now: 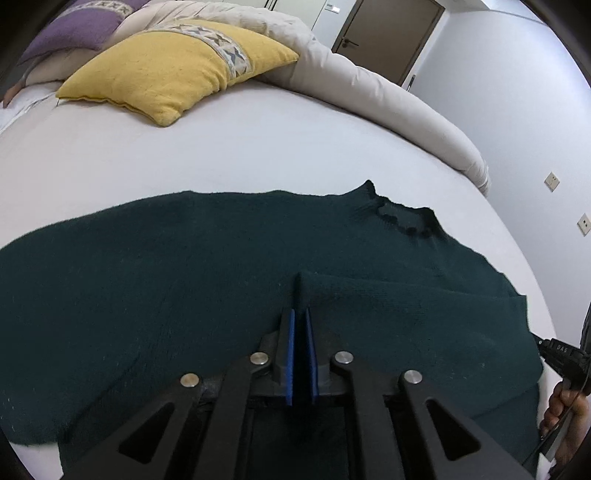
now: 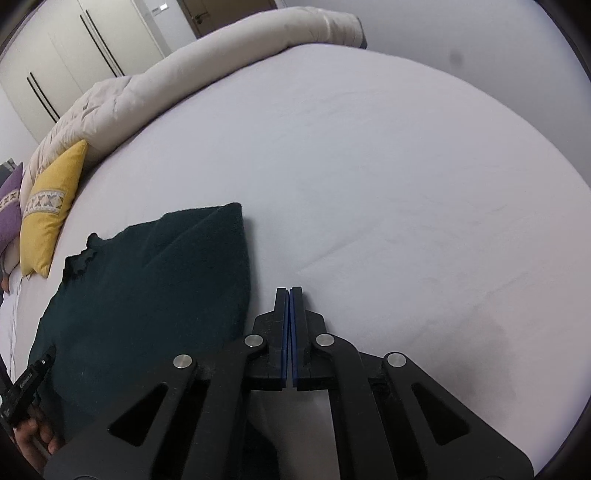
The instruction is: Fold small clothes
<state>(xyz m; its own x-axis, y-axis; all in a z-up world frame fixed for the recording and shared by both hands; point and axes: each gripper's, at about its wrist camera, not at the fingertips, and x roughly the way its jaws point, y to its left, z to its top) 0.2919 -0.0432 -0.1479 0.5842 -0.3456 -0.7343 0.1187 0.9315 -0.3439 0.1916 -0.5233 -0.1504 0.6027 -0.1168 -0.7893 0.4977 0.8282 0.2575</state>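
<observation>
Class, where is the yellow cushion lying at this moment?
The yellow fabric cushion with a patterned band lies upper left in the left wrist view, on the white bed sheet, beside the purple cushion, beyond the dark green knitted sweater.

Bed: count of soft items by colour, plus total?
Dark green sweater: 1
Yellow pillow: 1
Purple pillow: 1
Beige duvet: 1
Total: 4
</observation>
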